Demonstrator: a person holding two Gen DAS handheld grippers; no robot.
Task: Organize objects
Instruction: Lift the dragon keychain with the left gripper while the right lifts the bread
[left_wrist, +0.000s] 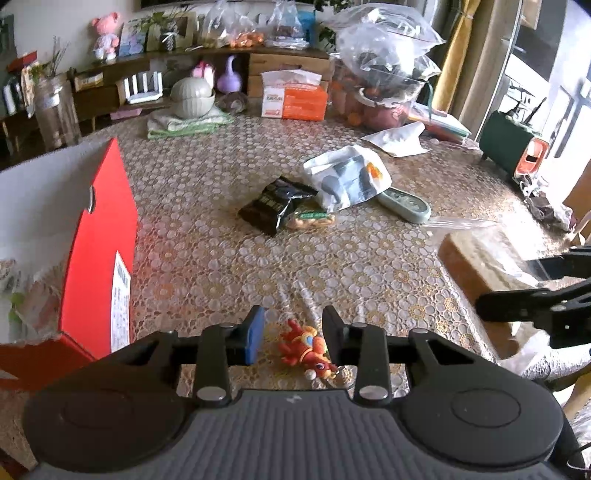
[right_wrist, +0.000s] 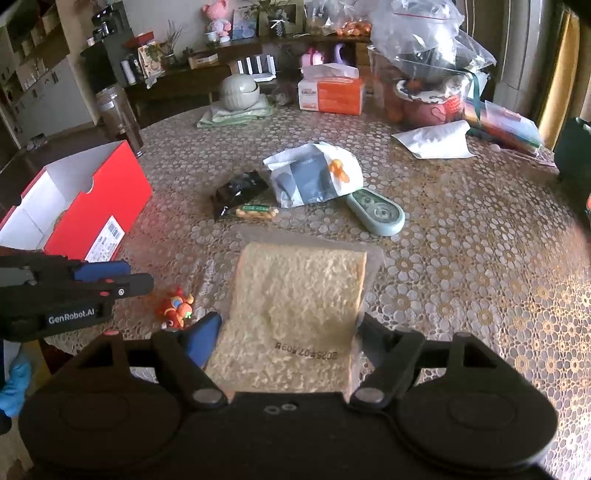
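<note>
Tabletop (right_wrist: 461, 229): lace-patterned cloth, cluttered shelf behind.
Left claw (left_wrist: 293, 341): narrow gap, holding nothing, above red toy figure (left_wrist: 306, 350).
Right claw (right_wrist: 288, 343): clamped on bagged bread slice (right_wrist: 299, 306).
Red box (right_wrist: 92, 206): open, left edge.
Centre: black snack packet (right_wrist: 238, 192).

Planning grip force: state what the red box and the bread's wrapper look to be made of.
Red box: likely paperboard, matte red outside, plain white inside, with folded flaps and a printed label. Bread's wrapper: thin clear plastic film, glossy, its see-through edge reaching beyond the slice, date stamp printed on it.
</note>
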